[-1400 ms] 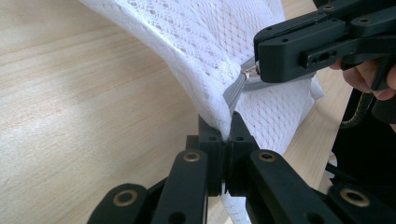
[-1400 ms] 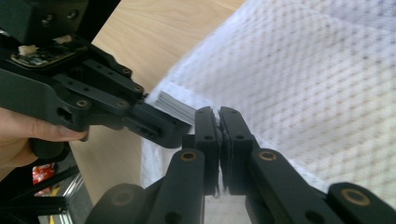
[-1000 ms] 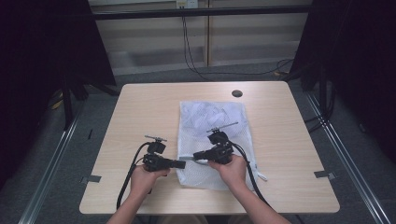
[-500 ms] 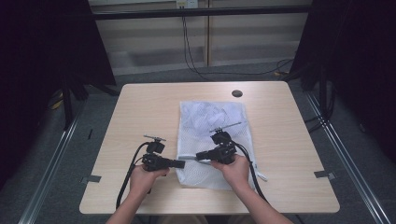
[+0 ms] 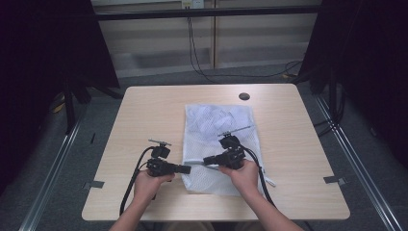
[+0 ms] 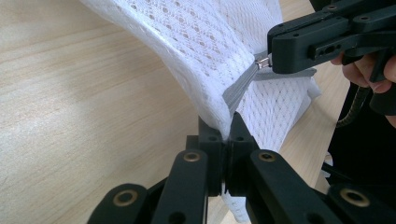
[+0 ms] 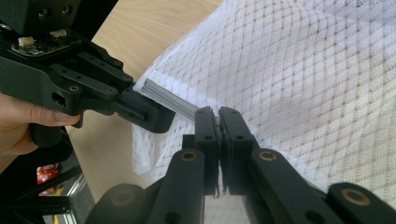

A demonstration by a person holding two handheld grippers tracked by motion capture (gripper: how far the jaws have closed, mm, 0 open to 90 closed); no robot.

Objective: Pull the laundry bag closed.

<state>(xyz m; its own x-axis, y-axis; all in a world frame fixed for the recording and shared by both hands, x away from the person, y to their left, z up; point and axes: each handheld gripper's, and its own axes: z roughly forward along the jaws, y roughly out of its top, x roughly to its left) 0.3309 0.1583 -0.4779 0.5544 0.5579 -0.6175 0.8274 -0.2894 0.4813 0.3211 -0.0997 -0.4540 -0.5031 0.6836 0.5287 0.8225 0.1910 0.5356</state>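
Observation:
A white mesh laundry bag (image 5: 219, 125) lies flat on the wooden table (image 5: 144, 115), its near left edge lifted. My left gripper (image 5: 188, 168) is shut on that edge (image 6: 219, 112), right at the end of the grey zipper tape (image 6: 239, 88). Facing it from the right, my right gripper (image 5: 206, 160) is shut on the small metal zipper pull (image 6: 263, 63). In the right gripper view its jaws (image 7: 218, 114) close over the grey zipper (image 7: 170, 100), with the left gripper (image 7: 154, 119) just beside them. The two tips stand a short way apart.
A dark round cable hole (image 5: 244, 96) sits near the table's far edge. A small white tab (image 5: 269, 182) pokes out at the bag's near right corner. Black cables trail from both grippers over the near table edge. Dark curtains flank the table.

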